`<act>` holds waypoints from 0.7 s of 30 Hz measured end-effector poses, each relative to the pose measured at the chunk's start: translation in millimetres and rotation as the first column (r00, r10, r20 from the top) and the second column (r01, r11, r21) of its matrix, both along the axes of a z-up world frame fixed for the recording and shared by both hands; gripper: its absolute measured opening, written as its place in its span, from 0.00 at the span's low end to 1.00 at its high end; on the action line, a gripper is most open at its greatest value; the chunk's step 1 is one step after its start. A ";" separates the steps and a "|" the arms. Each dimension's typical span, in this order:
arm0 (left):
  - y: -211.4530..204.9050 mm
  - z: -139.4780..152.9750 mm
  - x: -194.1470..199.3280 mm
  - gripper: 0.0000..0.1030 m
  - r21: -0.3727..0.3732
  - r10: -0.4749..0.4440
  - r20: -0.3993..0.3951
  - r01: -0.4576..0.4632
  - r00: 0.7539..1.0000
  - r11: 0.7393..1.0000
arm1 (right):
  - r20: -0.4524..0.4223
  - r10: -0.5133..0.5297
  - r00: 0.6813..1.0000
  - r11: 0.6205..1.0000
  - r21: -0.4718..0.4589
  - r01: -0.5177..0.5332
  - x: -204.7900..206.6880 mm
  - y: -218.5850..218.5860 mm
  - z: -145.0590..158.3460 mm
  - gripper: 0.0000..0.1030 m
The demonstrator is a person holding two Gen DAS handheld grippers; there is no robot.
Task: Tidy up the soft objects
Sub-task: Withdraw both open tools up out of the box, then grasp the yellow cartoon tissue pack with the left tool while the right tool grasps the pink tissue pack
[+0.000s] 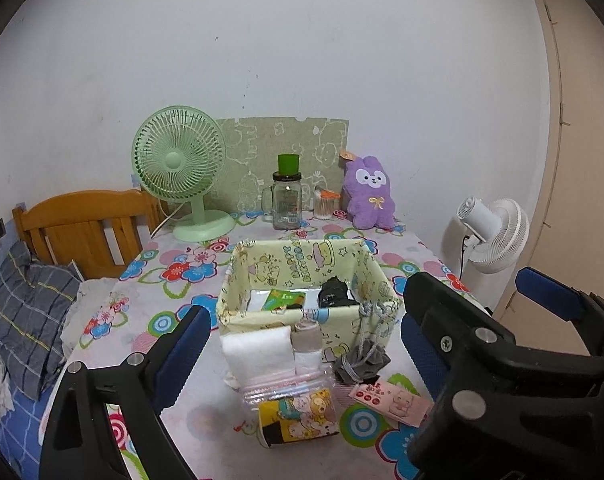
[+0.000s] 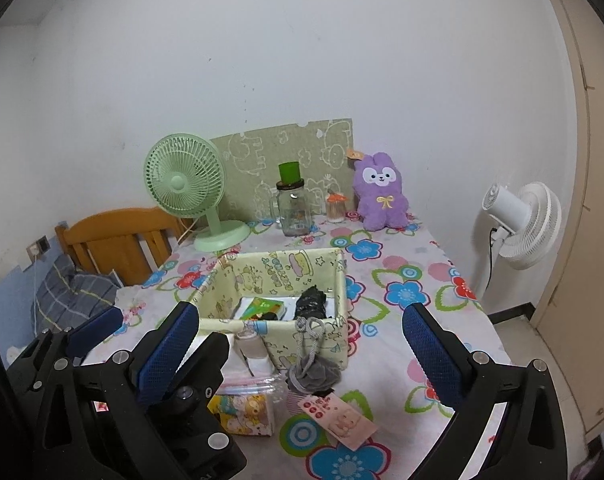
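A cloth basket [image 1: 308, 280] printed with cartoon figures stands in the middle of the frame in both views, on a table under a flowered cloth [image 1: 173, 276]. Inside it lie a green packet [image 1: 282, 299] on the left and a crumpled black item [image 1: 334, 292] on the right. Pressed against its near wall, lower in the frame, are a folded white towel [image 1: 259, 354], a small clear bottle [image 1: 306, 336] just right of the towel, and a grey mesh bath sponge [image 1: 362, 362] whose cord loops up over the basket's rim. Below these, towards the bottom of the frame, sit a clear plastic pouch [image 1: 285, 388], a yellow cartoon-printed pack [image 1: 302, 418] and a pink card [image 1: 390, 402] with a pig on it. The left gripper [image 1: 306, 344] has its blue-padded jaws spread wide on either side of this cluster, with the towel and bottle in the gap but neither pad touching anything. The right gripper [image 2: 302, 344] also stands wide, its pads framing the basket's near wall and the sponge without contact; the left tool's black frame crowds its lower left corner. Further up the frame, along the wall, a green desk fan [image 1: 179, 168] stands at the left, a glass jar [image 1: 287, 200] with a green cup on its lid in the centre, a small pot of cotton swabs [image 1: 326, 206] beside it, and a purple plush rabbit [image 1: 369, 192] to the right, all before a green patterned board [image 1: 281, 148]. A white fan [image 1: 492, 236] stands off the table at the right edge, and a wooden bed frame [image 1: 85, 224] with a plaid pillow [image 1: 29, 312] fills the left.
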State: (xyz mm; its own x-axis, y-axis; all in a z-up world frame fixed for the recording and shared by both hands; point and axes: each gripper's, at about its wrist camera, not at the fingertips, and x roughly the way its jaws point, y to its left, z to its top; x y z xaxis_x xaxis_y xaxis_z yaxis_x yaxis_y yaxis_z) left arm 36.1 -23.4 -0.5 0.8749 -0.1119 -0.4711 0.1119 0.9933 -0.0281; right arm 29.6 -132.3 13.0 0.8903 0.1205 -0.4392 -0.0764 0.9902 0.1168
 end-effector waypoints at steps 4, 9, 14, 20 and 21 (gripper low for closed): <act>-1.4 -10.2 -3.1 0.96 0.001 0.006 -0.016 -0.006 1.000 1.000 | -0.011 0.002 1.000 1.000 -0.004 -0.002 -2.6 -0.7 -8.4 1.00; 0.7 -22.6 -3.6 0.96 -0.009 0.013 -0.045 -0.014 0.999 1.000 | -0.037 0.002 0.999 1.000 0.003 -0.002 -4.0 -2.8 -20.6 1.00; 3.0 -33.5 -3.4 0.97 -0.003 0.028 -0.052 -0.028 0.998 1.000 | -0.043 -0.014 0.999 1.000 0.022 0.015 -4.5 -7.4 -33.0 1.00; 6.9 -50.2 0.8 0.97 -0.009 0.032 -0.086 -0.033 0.996 0.999 | -0.066 -0.020 0.998 0.999 0.040 0.023 -0.4 -9.5 -50.3 1.00; 7.6 -53.1 1.8 0.97 -0.012 0.028 -0.093 -0.029 0.995 0.999 | -0.073 -0.019 0.997 0.999 0.045 0.023 0.4 -9.4 -54.2 1.00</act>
State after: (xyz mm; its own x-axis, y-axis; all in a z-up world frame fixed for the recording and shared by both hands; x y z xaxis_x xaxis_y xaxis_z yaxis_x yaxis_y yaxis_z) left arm 37.9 -15.8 -53.5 0.8307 -0.0941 -0.5487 0.0796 0.9956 -0.0503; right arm 30.0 -141.7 -41.2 0.8589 0.1235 -0.4970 -0.0454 0.9850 0.1663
